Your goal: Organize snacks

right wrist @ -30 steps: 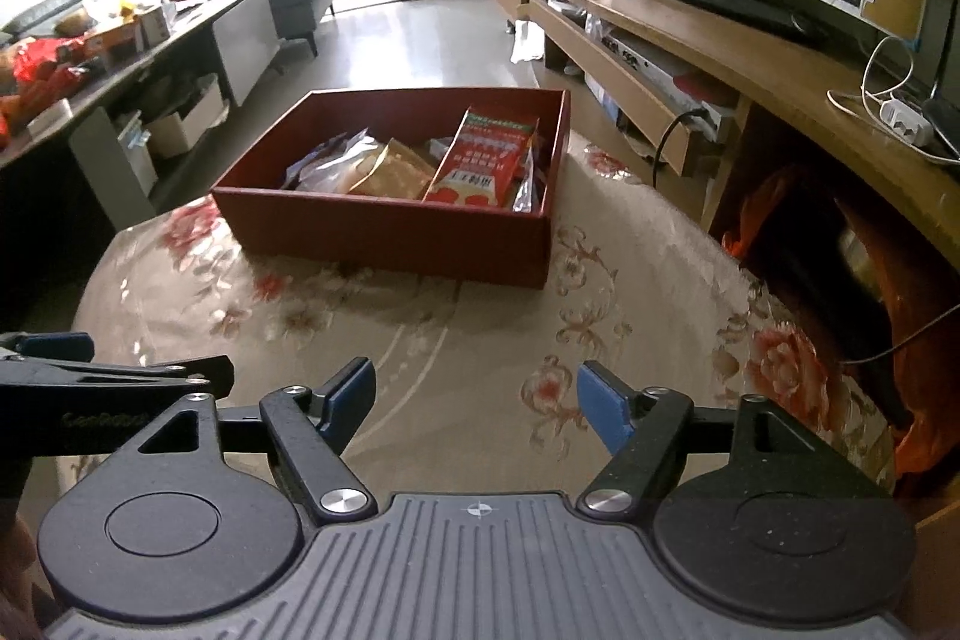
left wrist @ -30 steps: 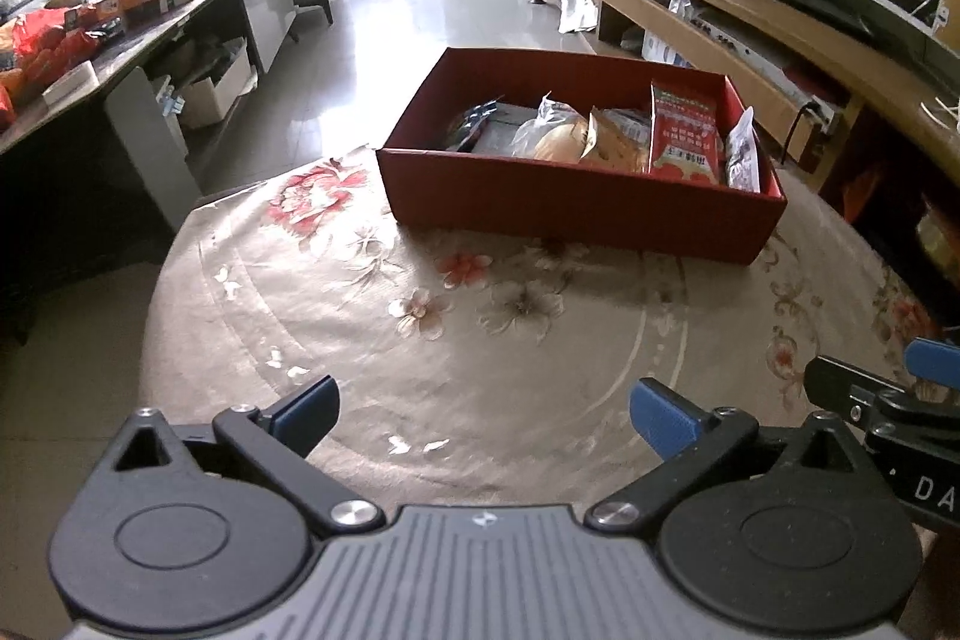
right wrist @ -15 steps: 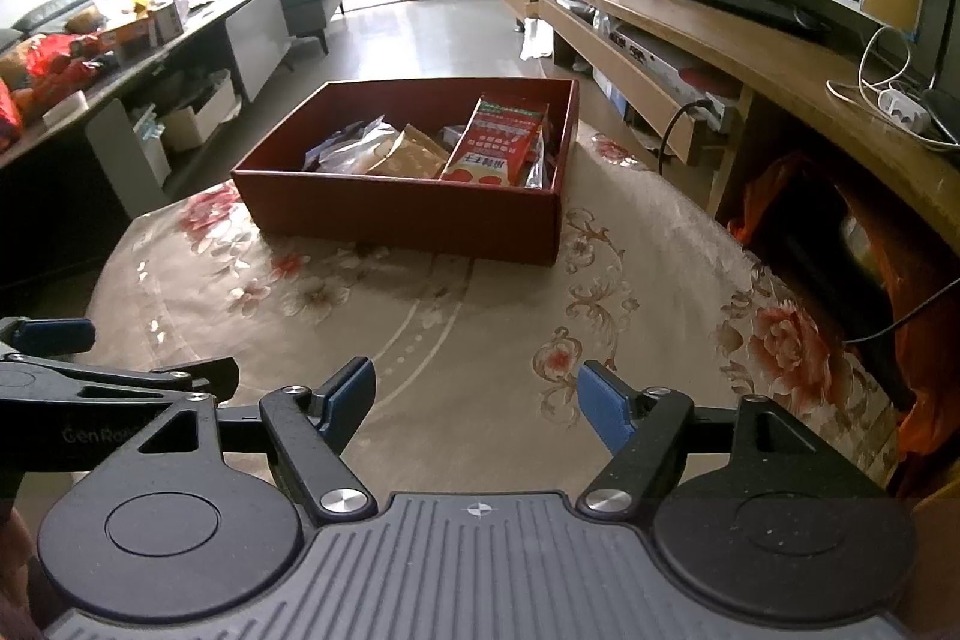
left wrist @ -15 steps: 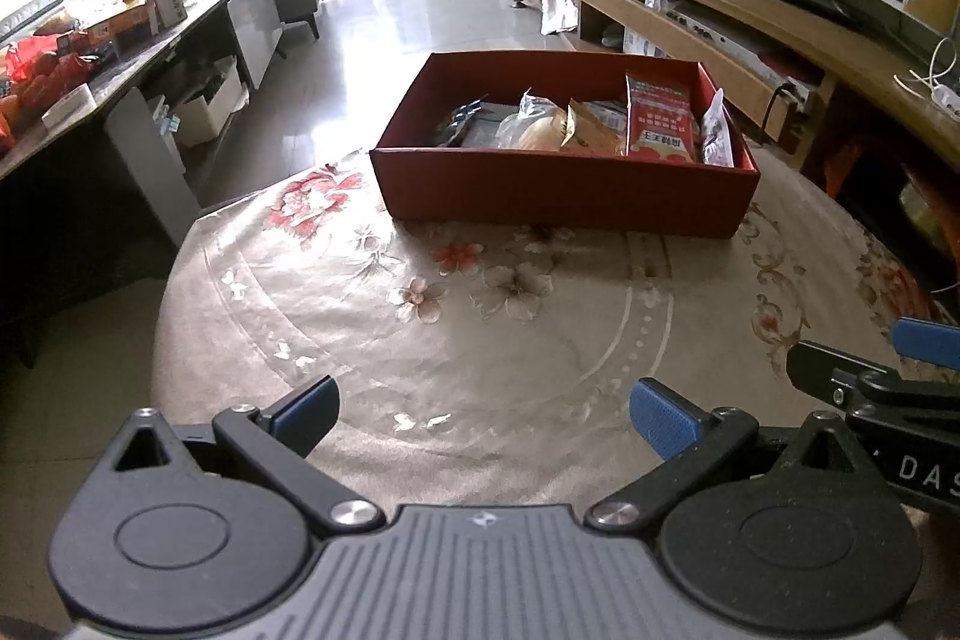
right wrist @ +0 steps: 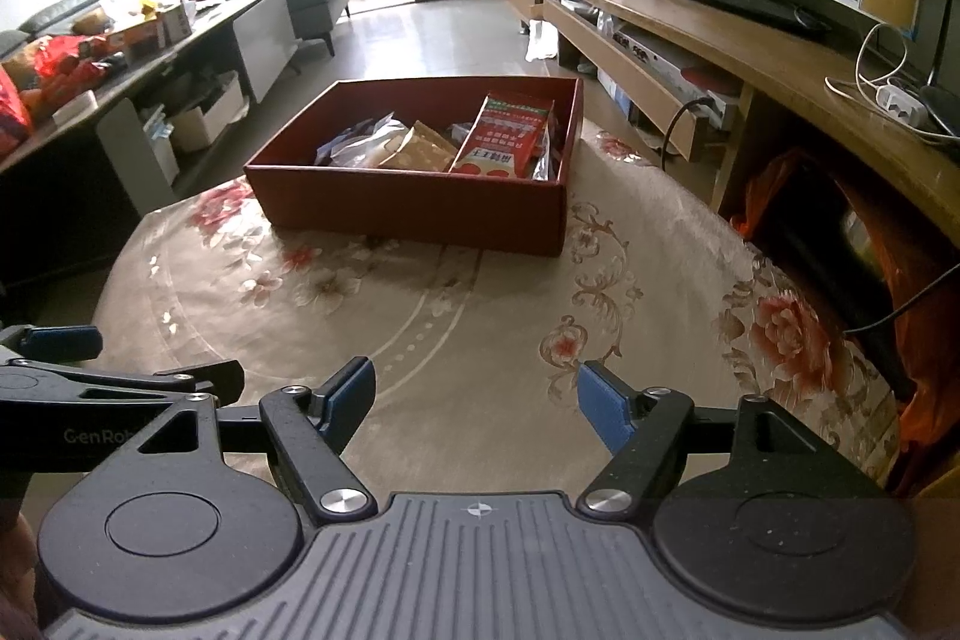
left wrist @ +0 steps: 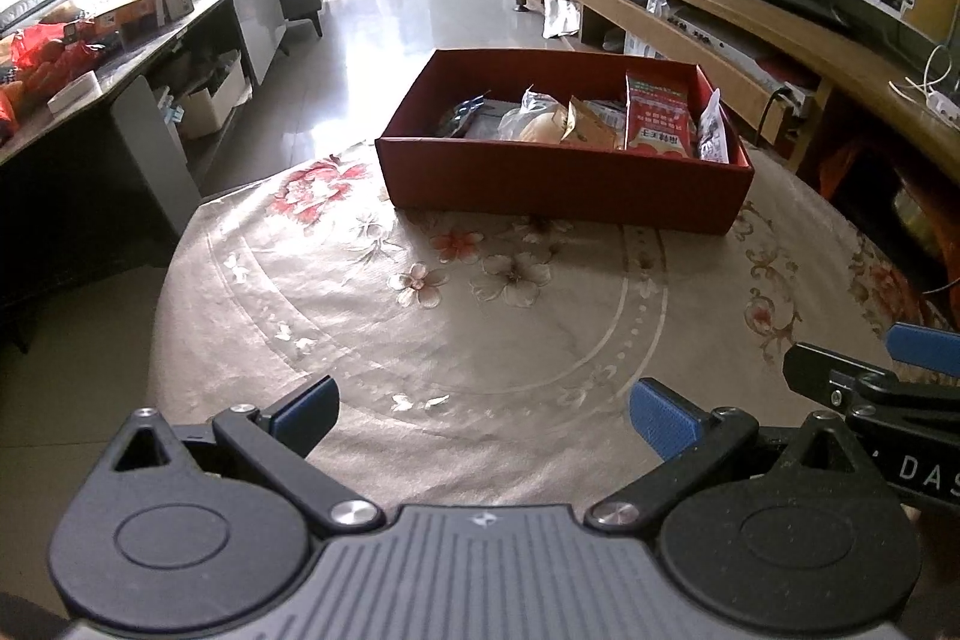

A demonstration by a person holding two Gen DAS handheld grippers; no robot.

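A dark red box (left wrist: 558, 187) (right wrist: 414, 208) sits at the far side of the round table and holds several snack packets. A red and green packet (left wrist: 657, 115) (right wrist: 510, 136) stands upright at its right end, next to a tan packet (left wrist: 585, 130) (right wrist: 420, 148) and a clear bag (left wrist: 531, 121). My left gripper (left wrist: 483, 415) is open and empty over the near table edge. My right gripper (right wrist: 477, 394) is open and empty, beside the left one. Each gripper shows at the edge of the other's view.
The table wears a beige floral cloth (left wrist: 480, 292). A long wooden TV bench (right wrist: 750, 58) with a TV runs along the right. A cluttered dark counter (left wrist: 90, 40) runs along the left. Tiled floor lies beyond the table.
Both grippers have drawn back and risen a little from the box, which now looks smaller and farther away. Both stay open and empty.
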